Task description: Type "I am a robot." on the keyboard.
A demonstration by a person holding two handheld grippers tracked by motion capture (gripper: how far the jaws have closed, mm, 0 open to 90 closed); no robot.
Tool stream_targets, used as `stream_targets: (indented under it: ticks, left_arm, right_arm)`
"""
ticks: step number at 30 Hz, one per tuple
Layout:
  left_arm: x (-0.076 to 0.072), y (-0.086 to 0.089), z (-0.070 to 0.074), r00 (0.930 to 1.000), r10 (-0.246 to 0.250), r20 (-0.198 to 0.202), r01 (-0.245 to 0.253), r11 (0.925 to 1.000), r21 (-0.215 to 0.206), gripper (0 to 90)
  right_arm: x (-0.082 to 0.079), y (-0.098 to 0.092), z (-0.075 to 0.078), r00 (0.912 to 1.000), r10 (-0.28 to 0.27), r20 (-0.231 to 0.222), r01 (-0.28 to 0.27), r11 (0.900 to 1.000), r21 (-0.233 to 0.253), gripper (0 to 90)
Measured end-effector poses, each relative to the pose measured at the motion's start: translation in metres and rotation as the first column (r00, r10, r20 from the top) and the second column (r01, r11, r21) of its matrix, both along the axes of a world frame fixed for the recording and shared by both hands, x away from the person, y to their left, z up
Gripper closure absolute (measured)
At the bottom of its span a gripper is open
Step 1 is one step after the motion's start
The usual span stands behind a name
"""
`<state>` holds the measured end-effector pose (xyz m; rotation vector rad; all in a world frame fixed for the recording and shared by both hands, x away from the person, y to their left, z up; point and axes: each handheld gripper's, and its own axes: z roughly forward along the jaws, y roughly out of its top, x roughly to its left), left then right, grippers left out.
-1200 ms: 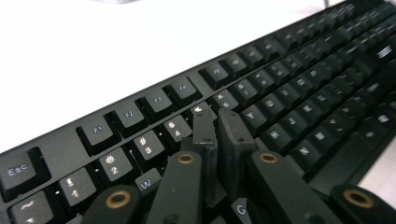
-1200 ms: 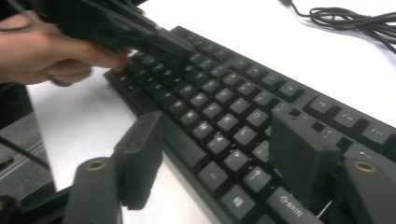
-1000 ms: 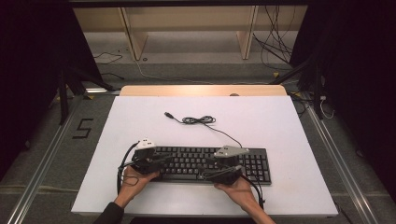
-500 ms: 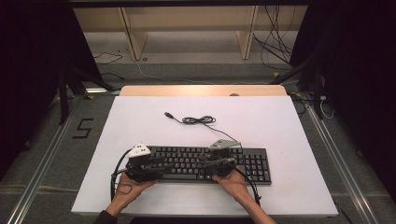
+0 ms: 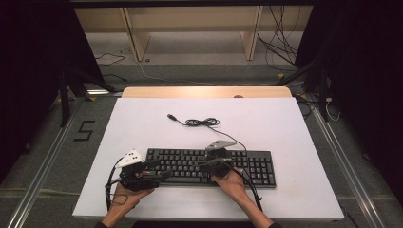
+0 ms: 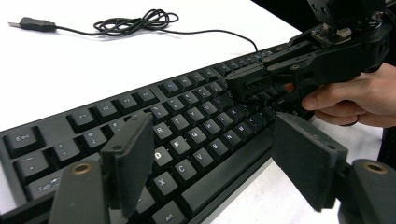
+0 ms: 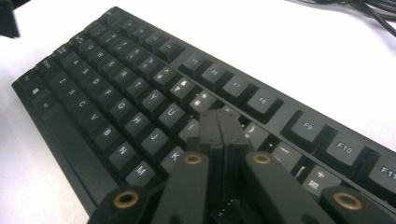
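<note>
A black keyboard [image 5: 247,166] lies across the near half of the white table [image 5: 285,128]. Its cable [image 5: 202,122] coils behind it and ends in a loose USB plug [image 5: 172,117]. My left gripper [image 5: 160,170] hovers at the keyboard's front left, open, with its jaws straddling the front edge and the letter keys [image 6: 187,140]. My right gripper [image 5: 199,164] is shut with nothing between its jaws, its tips low over the keys in the middle of the board [image 7: 116,93]. In the right gripper view the closed tips [image 7: 219,130] sit by the I and K keys. The left gripper view shows the right gripper [image 6: 243,81] and its hand.
The coiled cable [image 6: 135,21] lies on bare table behind the keyboard. A wooden shelf unit [image 5: 190,28] stands beyond the table's far edge. Metal rails [image 5: 43,171] run along the floor on both sides, and a "5" mark [image 5: 84,130] is on the floor at left.
Both grippers have drifted left along the keyboard. The left one has also come nearer, to the front left edge; the right one now points over the middle keys.
</note>
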<state>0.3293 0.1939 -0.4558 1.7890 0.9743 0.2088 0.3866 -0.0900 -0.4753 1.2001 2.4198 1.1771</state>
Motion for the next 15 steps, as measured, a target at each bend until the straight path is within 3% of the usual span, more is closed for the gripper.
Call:
stream_targets:
  ticks: [8,15]
  left_arm:
    - [-0.004,0.007,0.0,0.9997,0.022,0.006,-0.022,0.9996,-0.016,29.0]
    - [-0.008,0.014,-0.002,0.9988,0.044,0.018,-0.044,0.9989,-0.015,28.5]
  right_arm:
    - [0.001,0.002,-0.004,1.0,-0.005,0.004,0.005,1.0,-0.026,90.0]
    - [0.001,-0.001,-0.002,0.9997,-0.02,-0.01,0.02,1.0,-0.006,90.0]
